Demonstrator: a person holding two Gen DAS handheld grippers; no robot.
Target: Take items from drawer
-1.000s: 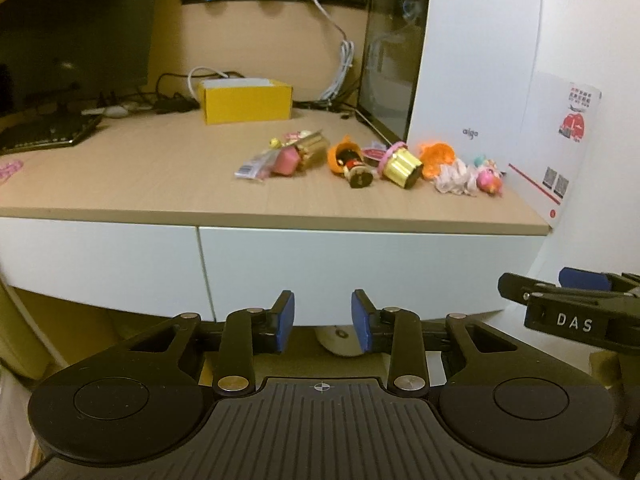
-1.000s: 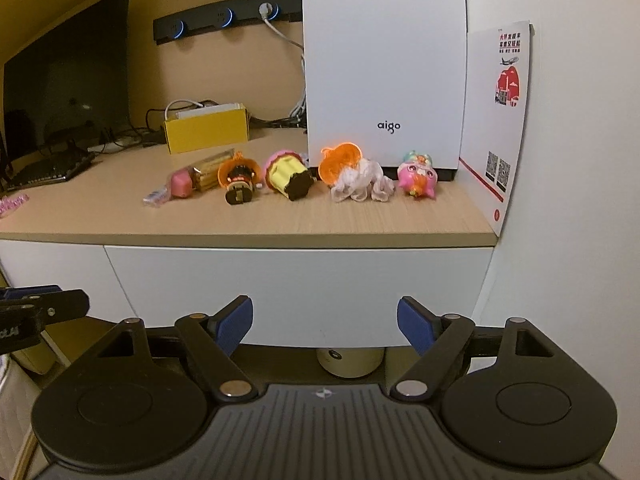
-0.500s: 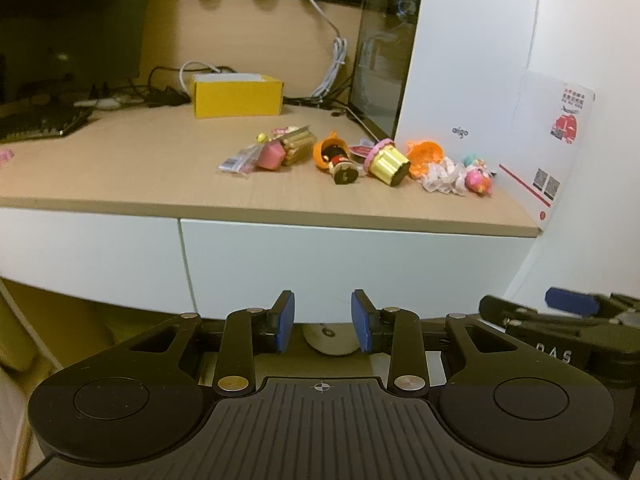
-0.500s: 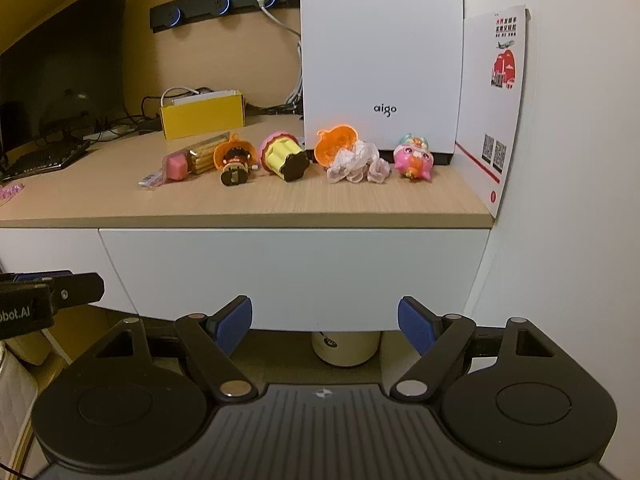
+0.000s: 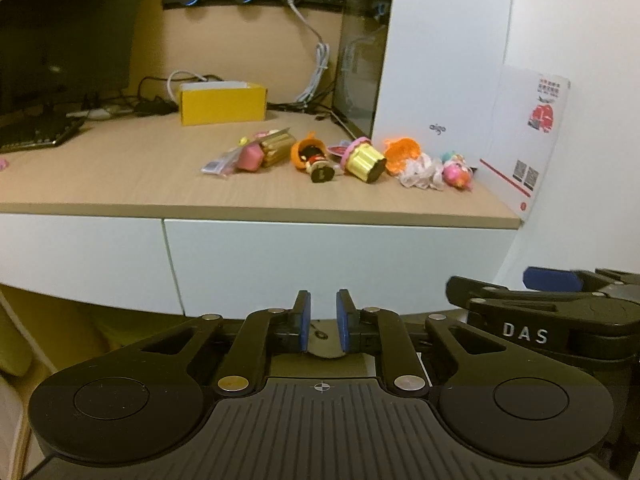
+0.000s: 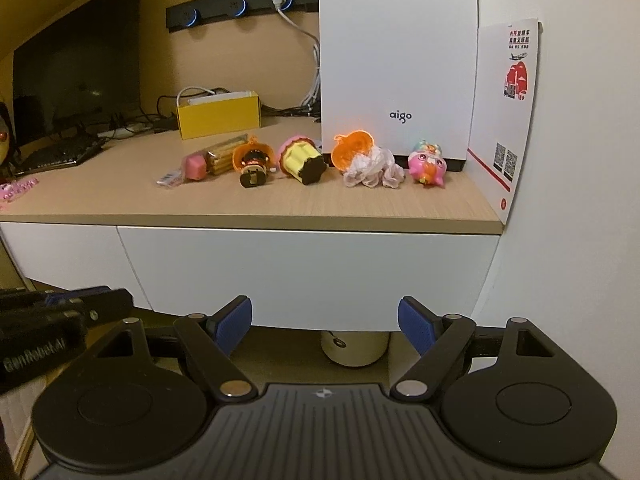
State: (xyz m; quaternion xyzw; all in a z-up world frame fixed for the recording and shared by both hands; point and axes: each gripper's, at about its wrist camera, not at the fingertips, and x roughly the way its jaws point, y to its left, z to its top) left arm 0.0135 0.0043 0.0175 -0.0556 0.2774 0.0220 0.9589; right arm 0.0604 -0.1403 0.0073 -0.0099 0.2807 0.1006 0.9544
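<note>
The white drawer front (image 5: 332, 264) under the wooden desk top is shut; it also fills the middle of the right wrist view as the same drawer front (image 6: 308, 272). My left gripper (image 5: 323, 320) hangs in front of its lower edge. Its jaws are closing to a narrow gap with nothing between them. My right gripper (image 6: 325, 324) is held wide open and empty before the same drawer front. One of the right gripper's fingers (image 5: 500, 304) shows at the right in the left wrist view.
Several small toys lie in a row on the desk: a pink block (image 6: 195, 167), a yellow cupcake (image 6: 301, 159), a pink figure (image 6: 428, 164). Behind them are a white box (image 6: 396, 60) and a yellow box (image 6: 218, 116). A pale round object (image 6: 354, 346) sits under the drawer.
The left gripper's jaws have drawn in from a medium gap to a narrow one, and the left hand has shifted a little. The right gripper stays wide open.
</note>
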